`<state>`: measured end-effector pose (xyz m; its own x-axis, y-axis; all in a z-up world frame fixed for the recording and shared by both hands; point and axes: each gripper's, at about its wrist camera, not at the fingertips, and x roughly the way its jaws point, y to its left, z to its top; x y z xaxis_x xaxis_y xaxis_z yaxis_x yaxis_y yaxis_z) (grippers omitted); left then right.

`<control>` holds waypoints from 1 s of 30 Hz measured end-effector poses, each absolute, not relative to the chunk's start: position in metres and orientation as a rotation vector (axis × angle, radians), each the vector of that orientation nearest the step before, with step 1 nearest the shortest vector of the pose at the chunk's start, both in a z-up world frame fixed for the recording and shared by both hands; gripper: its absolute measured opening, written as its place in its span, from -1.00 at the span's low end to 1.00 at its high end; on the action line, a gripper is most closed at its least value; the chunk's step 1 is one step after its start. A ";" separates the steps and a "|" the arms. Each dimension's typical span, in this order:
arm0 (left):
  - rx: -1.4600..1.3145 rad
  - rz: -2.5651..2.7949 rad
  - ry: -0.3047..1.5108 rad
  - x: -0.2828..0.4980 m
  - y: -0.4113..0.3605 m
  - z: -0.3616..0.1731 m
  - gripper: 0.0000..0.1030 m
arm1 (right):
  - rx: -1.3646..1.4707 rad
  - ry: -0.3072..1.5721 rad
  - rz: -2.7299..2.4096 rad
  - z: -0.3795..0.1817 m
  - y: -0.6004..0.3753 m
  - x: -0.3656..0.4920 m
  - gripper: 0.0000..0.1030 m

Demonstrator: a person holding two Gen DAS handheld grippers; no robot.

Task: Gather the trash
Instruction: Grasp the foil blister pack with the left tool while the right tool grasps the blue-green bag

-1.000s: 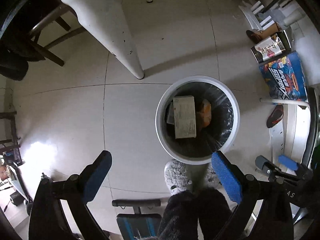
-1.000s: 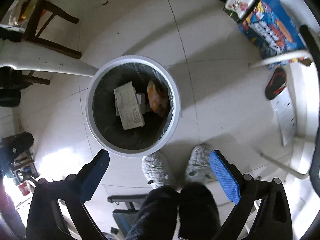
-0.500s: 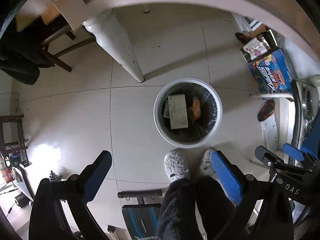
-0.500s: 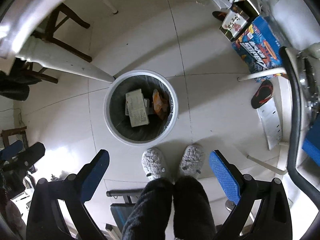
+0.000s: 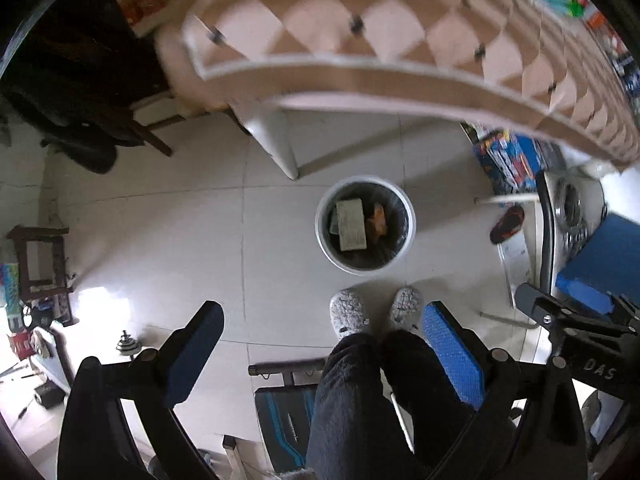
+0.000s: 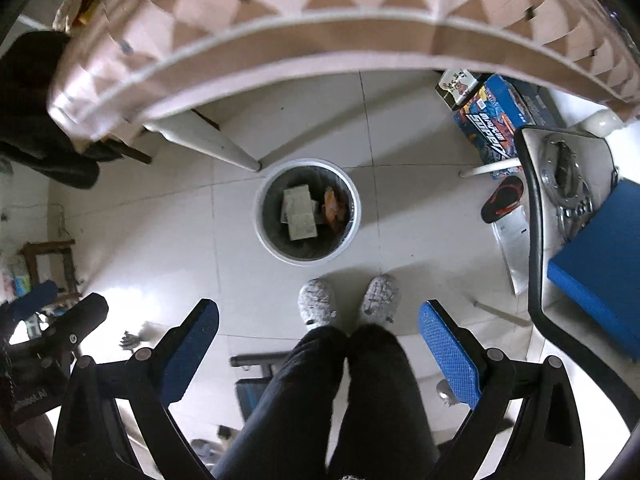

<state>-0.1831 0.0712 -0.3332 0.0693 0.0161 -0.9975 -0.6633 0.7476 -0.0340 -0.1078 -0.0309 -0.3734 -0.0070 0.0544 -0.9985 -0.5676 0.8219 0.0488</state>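
trash bin (image 5: 408, 216) far below gaping, empty jaws

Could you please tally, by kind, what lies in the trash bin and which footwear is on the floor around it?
Flat paper cartons in the trash bin: 1 on top, with the edge of something beneath it, unclear
Orange wrappers in the bin: 1
Grey fuzzy slippers, worn: 2
Black sandal with red strap: 1
Total: 5
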 end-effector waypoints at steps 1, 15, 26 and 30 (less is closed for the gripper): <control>-0.580 0.573 1.409 -0.182 0.075 -0.321 0.98 | -0.404 1.507 0.508 -0.357 -0.029 -0.103 0.96; -0.570 0.649 1.234 -0.008 0.127 -0.246 0.98 | -0.052 1.341 0.353 -0.219 -0.026 0.118 0.96; -0.747 0.667 1.337 0.212 0.203 -0.280 0.98 | 0.096 1.393 0.225 -0.260 -0.018 0.393 0.96; -0.929 0.644 1.359 0.277 0.227 -0.309 0.96 | 0.158 1.426 0.255 -0.278 -0.004 0.445 0.96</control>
<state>0.2768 0.2273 -0.3093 0.1343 -0.1260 -0.9829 -0.8407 0.5106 -0.1803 0.4450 -0.0038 -0.2782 0.1234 0.2680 -0.9555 -0.0798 0.9624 0.2596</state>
